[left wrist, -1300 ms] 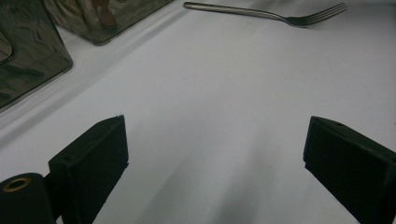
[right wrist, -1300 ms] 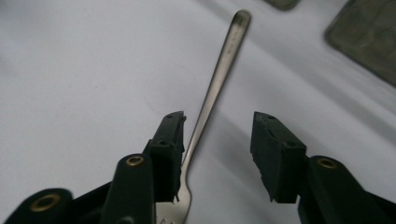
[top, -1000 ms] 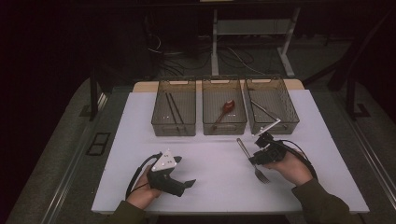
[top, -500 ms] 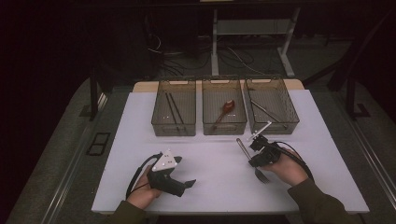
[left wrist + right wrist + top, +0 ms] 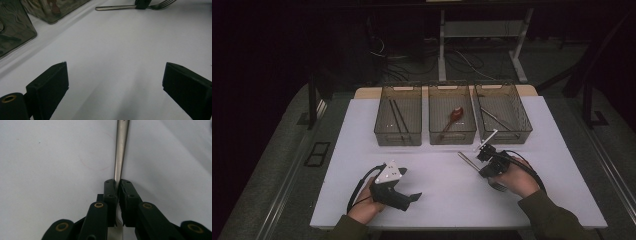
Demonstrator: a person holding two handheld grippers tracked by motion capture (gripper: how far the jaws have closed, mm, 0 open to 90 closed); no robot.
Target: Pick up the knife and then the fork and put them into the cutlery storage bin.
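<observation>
From the high view, the right gripper (image 5: 488, 161) pinches a fork (image 5: 477, 167) low over the white table (image 5: 442, 200), in front of the right-hand basket (image 5: 503, 112) (tines toward the person). The left gripper (image 5: 412, 197) rests on the table.

The left gripper view shows its jaws spread wide, empty.

The right gripper view shows jaws clamped on the fork's handle (image 5: 121, 150).

Both grippers black plastic. Left gripper (image 5: 398, 192) has a grey three-cornered plate on top with small dark dots and a looping black cable. Right gripper (image 5: 118, 195) has black jaws with ribbed pads, brass-ringed pivot holes, small screw holes and a black cable. Olive-green sleeves on both forearms.
</observation>
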